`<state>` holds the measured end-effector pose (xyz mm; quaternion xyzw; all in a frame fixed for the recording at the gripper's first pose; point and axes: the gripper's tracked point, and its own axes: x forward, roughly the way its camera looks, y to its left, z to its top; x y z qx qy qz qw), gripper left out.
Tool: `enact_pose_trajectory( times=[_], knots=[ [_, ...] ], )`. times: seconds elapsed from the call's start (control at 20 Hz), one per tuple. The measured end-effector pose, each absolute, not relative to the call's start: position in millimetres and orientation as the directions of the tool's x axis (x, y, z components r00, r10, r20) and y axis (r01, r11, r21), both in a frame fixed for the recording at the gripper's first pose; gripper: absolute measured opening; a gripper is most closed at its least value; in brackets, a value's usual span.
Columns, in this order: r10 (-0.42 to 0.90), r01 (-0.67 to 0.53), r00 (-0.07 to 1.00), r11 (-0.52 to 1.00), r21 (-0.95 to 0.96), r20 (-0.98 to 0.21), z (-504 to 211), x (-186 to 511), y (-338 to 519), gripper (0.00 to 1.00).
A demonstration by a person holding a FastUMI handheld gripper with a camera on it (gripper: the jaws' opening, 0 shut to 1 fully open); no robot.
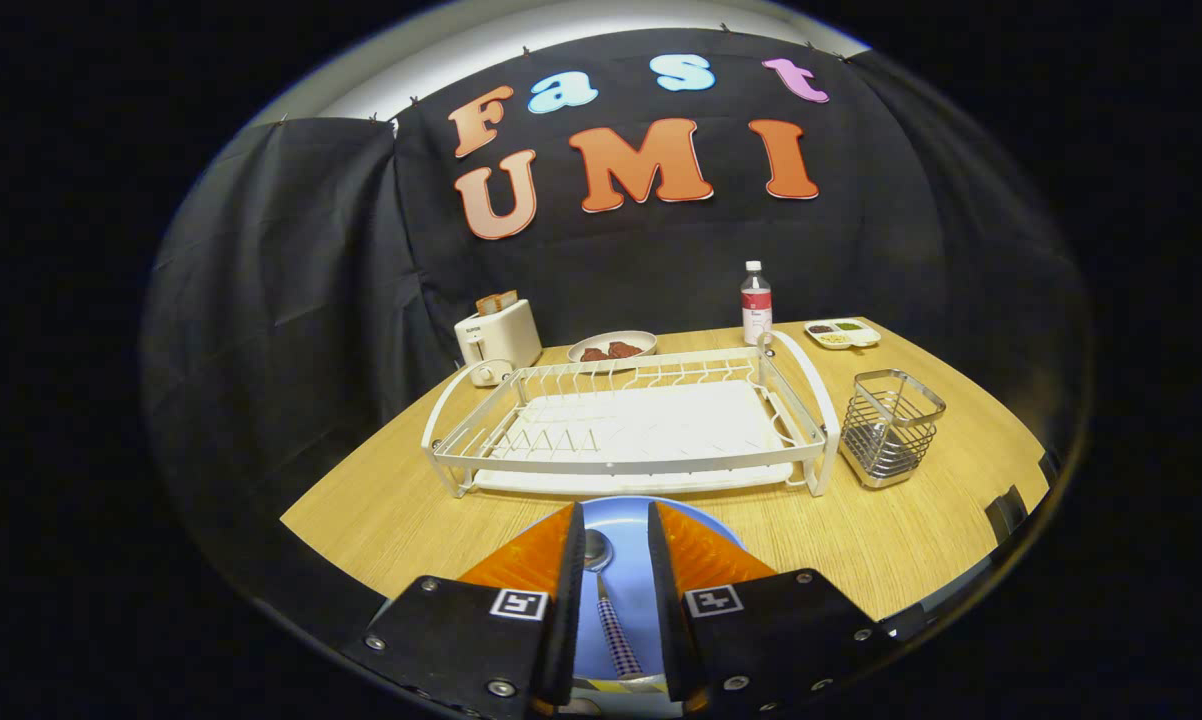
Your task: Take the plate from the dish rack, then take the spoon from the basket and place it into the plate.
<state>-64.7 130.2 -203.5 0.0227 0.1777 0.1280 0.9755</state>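
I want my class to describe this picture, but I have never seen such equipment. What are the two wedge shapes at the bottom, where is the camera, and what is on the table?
The wedges are the two fingers of a hand-held gripper; the camera rides on it and looks forward along them. They stand apart over a round blue plate, where a metal spoon with a checked handle lies between them, seemingly not gripped. Beyond sits an empty white wire dish rack, with a wire mesh basket beside it on the wooden table. Further back: a white toaster, a bowl of food, a clear bottle and a small divided dish.
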Motion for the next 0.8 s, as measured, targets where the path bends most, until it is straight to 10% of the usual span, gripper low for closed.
enact_pose_trajectory(
  times=[0.8],
  knots=[
    [0.047,-0.039,0.981,0.998,0.047,-0.191,-58,-50,12,0.85]
  ],
)
